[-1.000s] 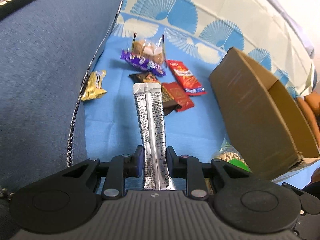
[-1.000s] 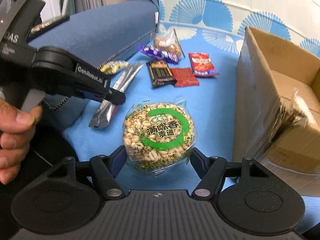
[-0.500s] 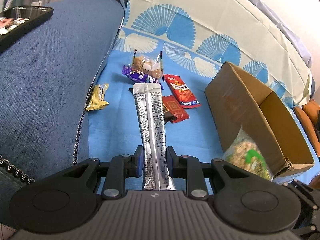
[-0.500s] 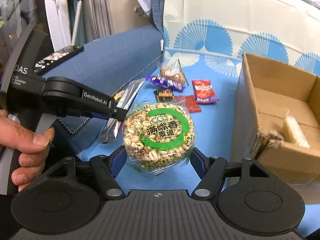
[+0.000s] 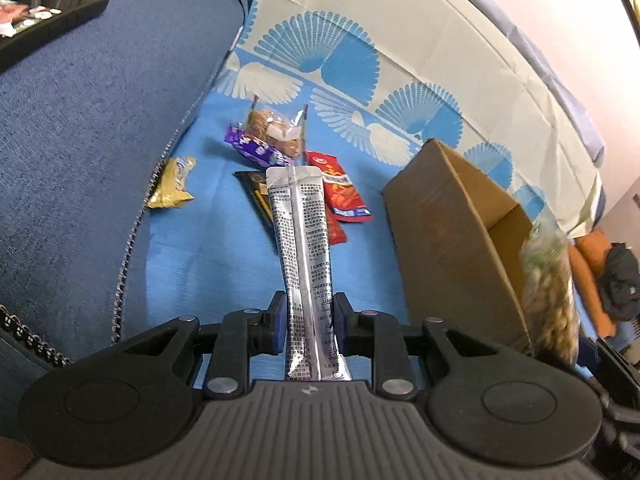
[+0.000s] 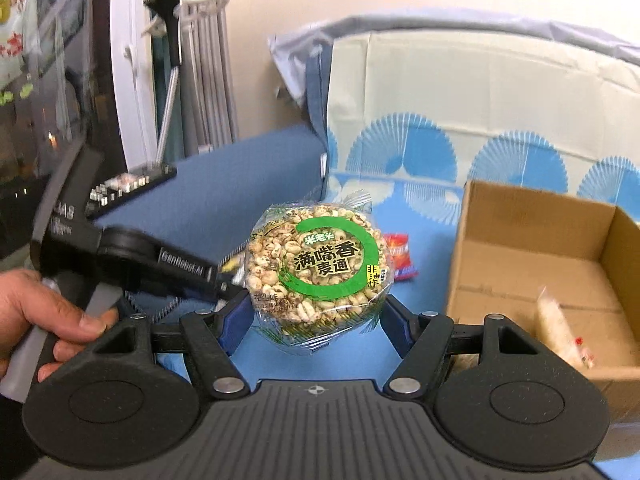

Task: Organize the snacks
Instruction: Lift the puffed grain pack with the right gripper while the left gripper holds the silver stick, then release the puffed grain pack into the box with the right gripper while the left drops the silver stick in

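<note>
Snacks are mid-transfer: both grippers loaded and lifted off the blue sofa cover [image 5: 224, 264], heading for the cardboard box [image 5: 452, 248].

Right gripper [image 6: 316, 312]: jaws wide, clamped on the sides of the round puffed-grain cake pack [image 6: 318, 268], green ring label facing the cam, right way up. Pack is disc-shaped, no real long axis; flat face stands roughly upright toward the cam. In the left view the same pack shows edge-on at the box's near right corner, about at rim level. The box sits to the right of it in the right view, open top, w/ one whitish wrapped snack [image 6: 560, 328] already inside.

Left gripper [image 5: 308, 320]: jaws narrow, pinching the silver stick sachet [image 5: 302, 248] near its lower end. Long axis runs straight away from the gripper along its fingers, free sealed end pointing fwd toward the loose pile. Sachet is clear of the cover, box off to its right.

Loose on the cover: yellow wrapper [image 5: 170, 184] by the sofa cushion seam, purple bar [image 5: 256, 150], clear bag of brown bites [image 5: 276, 132], red packet [image 5: 340, 190], dark bar [image 5: 256, 196] partly behind the sachet.

Step, as I read it: carry-to-box. Next calls for swinging the grain cake right over the box opening, tipping it flat or letting it drop in w/o catching the wall, then opening up. Sachet follows; it's long, so prob. needs turning to lie along the box's length.
</note>
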`<action>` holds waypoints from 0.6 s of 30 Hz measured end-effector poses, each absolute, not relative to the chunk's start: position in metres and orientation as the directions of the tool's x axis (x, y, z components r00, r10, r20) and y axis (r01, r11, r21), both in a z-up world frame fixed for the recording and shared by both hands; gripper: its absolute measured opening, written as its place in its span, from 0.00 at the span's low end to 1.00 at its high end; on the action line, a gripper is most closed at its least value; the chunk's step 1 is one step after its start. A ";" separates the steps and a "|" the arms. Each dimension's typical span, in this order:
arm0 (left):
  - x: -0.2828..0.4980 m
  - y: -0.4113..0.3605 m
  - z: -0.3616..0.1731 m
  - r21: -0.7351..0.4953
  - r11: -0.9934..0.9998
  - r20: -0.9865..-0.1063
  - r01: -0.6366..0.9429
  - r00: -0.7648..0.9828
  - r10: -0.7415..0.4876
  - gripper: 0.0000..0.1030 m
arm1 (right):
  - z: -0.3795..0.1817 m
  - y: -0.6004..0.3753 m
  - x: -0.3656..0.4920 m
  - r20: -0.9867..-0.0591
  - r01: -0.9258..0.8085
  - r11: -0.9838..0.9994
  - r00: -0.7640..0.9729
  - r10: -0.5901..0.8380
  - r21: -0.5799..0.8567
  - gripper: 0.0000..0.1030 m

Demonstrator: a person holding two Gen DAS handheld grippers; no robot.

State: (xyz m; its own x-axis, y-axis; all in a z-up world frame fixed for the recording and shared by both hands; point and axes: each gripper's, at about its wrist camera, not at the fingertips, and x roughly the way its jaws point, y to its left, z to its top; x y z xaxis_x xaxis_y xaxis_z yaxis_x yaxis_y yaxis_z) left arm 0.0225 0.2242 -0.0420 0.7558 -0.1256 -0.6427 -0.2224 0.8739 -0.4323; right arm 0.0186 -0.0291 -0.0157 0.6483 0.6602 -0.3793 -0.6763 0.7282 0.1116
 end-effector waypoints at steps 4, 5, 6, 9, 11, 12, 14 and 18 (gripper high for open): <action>0.018 0.225 -0.034 -0.504 0.842 -0.618 -0.191 0.761 -0.197 0.25 | -0.007 -0.042 0.029 -0.338 -0.662 0.734 0.663 0.667 0.151 0.69; 0.019 0.222 -0.031 -0.508 0.842 -0.618 -0.182 0.758 -0.209 0.25 | -0.006 -0.045 0.032 -0.334 -0.655 0.737 0.666 0.667 0.164 0.69; 0.020 0.219 -0.027 -0.512 0.842 -0.619 -0.171 0.753 -0.223 0.25 | -0.004 -0.048 0.035 -0.326 -0.648 0.740 0.671 0.666 0.178 0.69; 0.034 0.205 -0.015 -0.532 0.836 -0.617 -0.136 0.739 -0.272 0.25 | 0.004 -0.061 0.044 -0.291 -0.617 0.762 0.705 0.646 0.196 0.69; 0.048 0.194 -0.008 -0.564 0.815 -0.609 -0.130 0.733 -0.304 0.25 | 0.008 -0.068 0.049 -0.264 -0.578 0.798 0.754 0.602 0.168 0.69; 0.056 0.187 -0.005 -0.582 0.804 -0.602 -0.123 0.729 -0.325 0.25 | 0.010 -0.073 0.054 -0.255 -0.545 0.824 0.783 0.567 0.158 0.69; 0.072 0.171 0.001 -0.611 0.785 -0.584 -0.103 0.728 -0.359 0.25 | 0.011 -0.083 0.066 -0.259 -0.470 0.868 0.829 0.496 0.160 0.69; 0.108 0.133 0.012 -0.680 0.731 -0.527 -0.059 0.732 -0.431 0.25 | 0.008 -0.107 0.091 -0.306 -0.292 0.941 0.892 0.332 0.168 0.69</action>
